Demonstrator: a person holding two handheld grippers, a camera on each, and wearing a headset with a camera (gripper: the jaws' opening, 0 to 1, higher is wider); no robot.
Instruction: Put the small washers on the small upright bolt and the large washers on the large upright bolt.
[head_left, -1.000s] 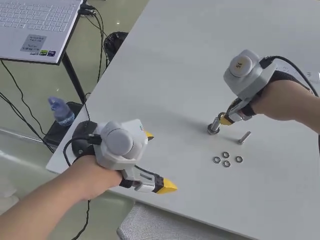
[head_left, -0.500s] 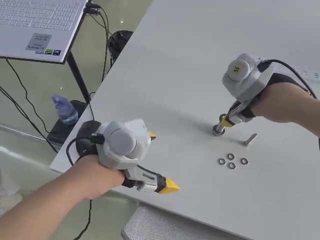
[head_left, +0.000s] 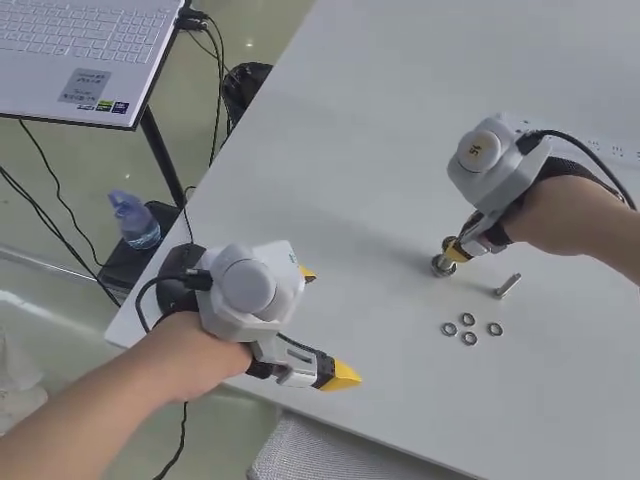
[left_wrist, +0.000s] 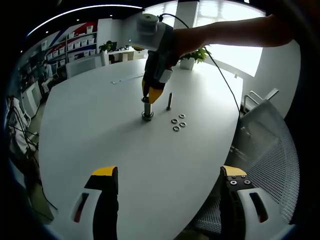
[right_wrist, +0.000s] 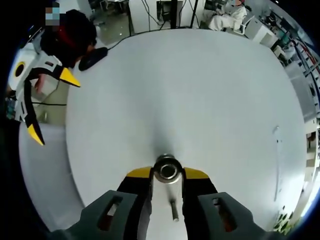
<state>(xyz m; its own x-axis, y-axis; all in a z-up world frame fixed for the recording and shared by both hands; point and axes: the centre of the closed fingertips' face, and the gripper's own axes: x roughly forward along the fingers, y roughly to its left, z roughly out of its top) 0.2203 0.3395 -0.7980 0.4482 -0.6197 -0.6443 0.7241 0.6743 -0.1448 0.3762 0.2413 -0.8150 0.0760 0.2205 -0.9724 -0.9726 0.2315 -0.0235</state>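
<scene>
Four small washers (head_left: 470, 338) are lying loose in a cluster on the white table (head_left: 380, 130), near the small bolt (head_left: 507, 287), which is looking upright in the left gripper view. The right gripper (head_left: 452, 250) is reaching down from above, its yellow-tipped jaws clenching the top of the large upright bolt (head_left: 441, 266), which is standing near the washers. The left gripper (head_left: 323, 323) is hovering at the table's near edge, well apart from both bolts, its jaws spread wide and gripping nothing. A laptop (head_left: 70, 50) is sitting off to the left, with a water bottle (head_left: 133, 220) on the floor below it
</scene>
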